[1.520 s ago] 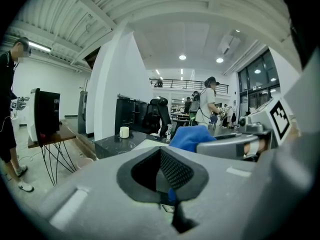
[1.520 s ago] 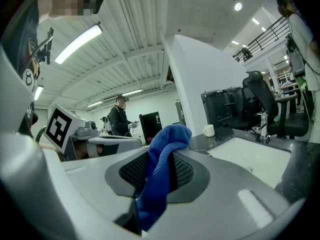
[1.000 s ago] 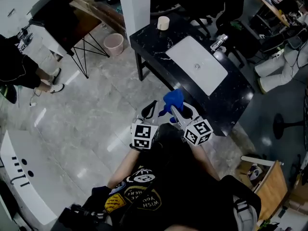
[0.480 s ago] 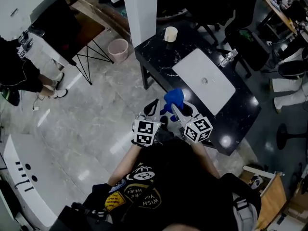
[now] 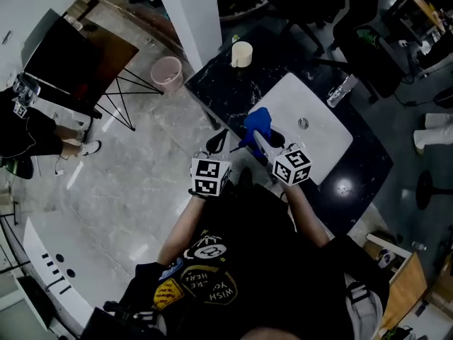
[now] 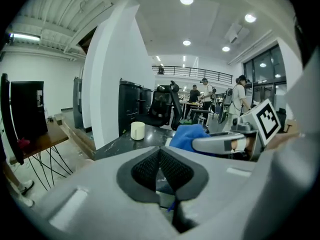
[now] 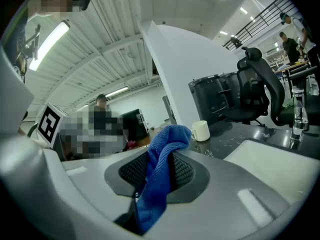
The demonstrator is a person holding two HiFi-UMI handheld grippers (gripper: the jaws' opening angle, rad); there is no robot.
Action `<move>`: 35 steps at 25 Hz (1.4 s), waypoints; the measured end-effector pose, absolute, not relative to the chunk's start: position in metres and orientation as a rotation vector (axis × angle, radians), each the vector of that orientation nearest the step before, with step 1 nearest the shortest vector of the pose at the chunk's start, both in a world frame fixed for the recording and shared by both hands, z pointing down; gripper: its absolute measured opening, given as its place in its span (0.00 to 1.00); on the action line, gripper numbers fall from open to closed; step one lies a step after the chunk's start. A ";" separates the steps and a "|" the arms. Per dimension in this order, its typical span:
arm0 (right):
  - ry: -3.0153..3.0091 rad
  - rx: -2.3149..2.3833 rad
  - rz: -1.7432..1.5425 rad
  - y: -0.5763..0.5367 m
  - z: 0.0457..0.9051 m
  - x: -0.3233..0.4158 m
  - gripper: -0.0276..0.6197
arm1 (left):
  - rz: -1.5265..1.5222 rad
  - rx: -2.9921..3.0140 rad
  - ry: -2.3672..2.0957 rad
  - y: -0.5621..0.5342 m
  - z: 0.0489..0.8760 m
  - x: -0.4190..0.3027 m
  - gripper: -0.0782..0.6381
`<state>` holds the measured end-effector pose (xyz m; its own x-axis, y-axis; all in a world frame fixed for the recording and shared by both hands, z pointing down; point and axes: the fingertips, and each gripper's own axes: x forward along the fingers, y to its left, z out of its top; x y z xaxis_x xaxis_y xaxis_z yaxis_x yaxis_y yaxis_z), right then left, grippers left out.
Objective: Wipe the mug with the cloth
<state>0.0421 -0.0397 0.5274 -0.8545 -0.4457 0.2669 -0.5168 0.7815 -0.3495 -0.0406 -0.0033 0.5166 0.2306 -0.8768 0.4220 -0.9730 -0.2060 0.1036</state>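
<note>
You held the cloth (image 7: 167,139) clamped in your right hand-held gripper (image 7: 159,171), ready for wiping. Your left hand-held gripper (image 6: 160,169) had jaws together, empty. The mug (image 5: 241,54) stood upper centre on the worktop (image 5: 226,91), well apart.

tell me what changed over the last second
The person stepped closer to the black table; both grippers are now at its near edge, the right gripper by the white sink. Nothing taken or let go: the right gripper stays shut on the blue cloth, the left gripper shut and empty, the mug untouched.
</note>
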 end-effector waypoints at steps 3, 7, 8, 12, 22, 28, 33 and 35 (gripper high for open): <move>-2.770 0.792 0.609 -0.080 0.542 0.030 0.19 | 0.309 2.117 -1.694 -0.038 0.521 -0.061 0.12; -2.696 0.854 0.616 -0.142 0.586 0.008 0.19 | 0.370 2.162 -1.671 -0.101 0.540 -0.096 0.12; -2.671 0.873 0.625 -0.161 0.599 0.000 0.19 | 0.386 2.174 -1.670 -0.123 0.545 -0.108 0.12; -2.619 0.967 0.617 -0.230 0.616 -0.026 0.19 | 0.381 2.245 -1.615 -0.214 0.554 -0.144 0.12; -2.467 1.108 0.507 -0.319 0.604 -0.038 0.19 | 0.498 2.369 -1.387 -0.390 0.602 -0.152 0.12; -2.384 0.887 0.536 -0.307 0.656 -0.059 0.19 | 0.435 2.354 -1.272 -0.394 0.624 -0.128 0.11; -2.347 0.784 0.451 -0.310 0.672 -0.059 0.18 | 0.488 2.314 -1.265 -0.383 0.641 -0.128 0.12; -2.388 0.837 0.415 -0.324 0.647 -0.052 0.18 | 0.486 2.312 -1.266 -0.380 0.644 -0.126 0.12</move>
